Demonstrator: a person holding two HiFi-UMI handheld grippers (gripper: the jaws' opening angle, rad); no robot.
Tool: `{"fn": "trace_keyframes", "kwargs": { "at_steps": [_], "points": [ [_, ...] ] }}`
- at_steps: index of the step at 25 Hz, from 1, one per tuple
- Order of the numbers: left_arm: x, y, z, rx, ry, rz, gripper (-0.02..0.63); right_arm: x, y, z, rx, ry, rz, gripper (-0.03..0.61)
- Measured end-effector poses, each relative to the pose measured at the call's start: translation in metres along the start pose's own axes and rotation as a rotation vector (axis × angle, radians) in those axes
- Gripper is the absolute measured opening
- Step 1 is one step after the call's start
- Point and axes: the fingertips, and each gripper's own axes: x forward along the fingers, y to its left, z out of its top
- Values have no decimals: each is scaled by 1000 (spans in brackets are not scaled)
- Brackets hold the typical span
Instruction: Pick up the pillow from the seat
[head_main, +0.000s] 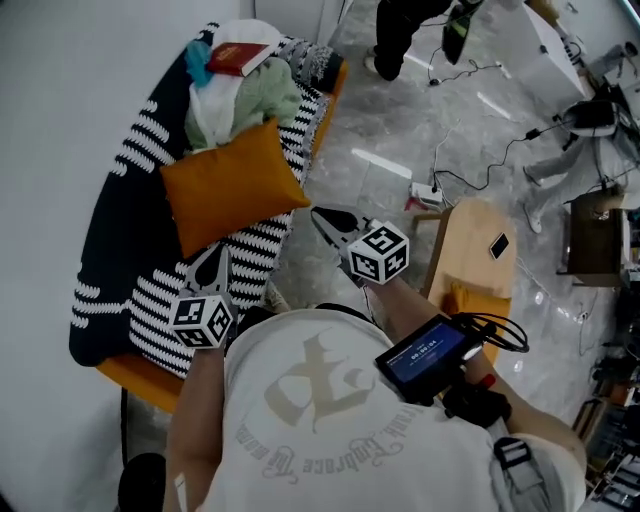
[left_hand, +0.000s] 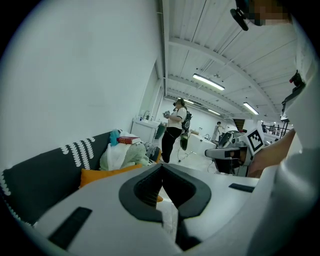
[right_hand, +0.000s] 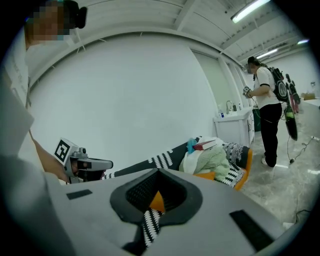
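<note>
Seat (head_main: 110, 230), far left: pillow (head_main: 235, 185) is lying tilted on the striped cover, with clothes (head_main: 245, 100) and a book (head_main: 238, 58) piled behind it. Left gripper (head_main: 212, 262) is hovering near the pillow's lower edge, jaws together, nothing between them. Right gripper (head_main: 322, 218) is pointing just beside the pillow's right corner, jaws likewise together and empty. Only its own view is showing an orange sliver through the jaw opening. Head view is catching just a person's (left_hand: 175, 132) legs, while the gripper views are showing the whole figure.
</note>
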Motion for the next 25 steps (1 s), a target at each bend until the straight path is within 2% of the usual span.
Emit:
{"fn": "trace_keyframes", "kwargs": {
  "at_steps": [8, 14, 25],
  "points": [
    [4, 43, 21, -8, -2, -2, 9, 39, -3, 24, 0, 3, -37, 12],
    [11, 83, 20, -12, -7, 8, 9, 75, -5, 20, -5, 13, -52, 12],
    [11, 119, 22, -66, 16, 69, 9, 123, -7, 20, 3, 90, 12, 12]
  ]
}}
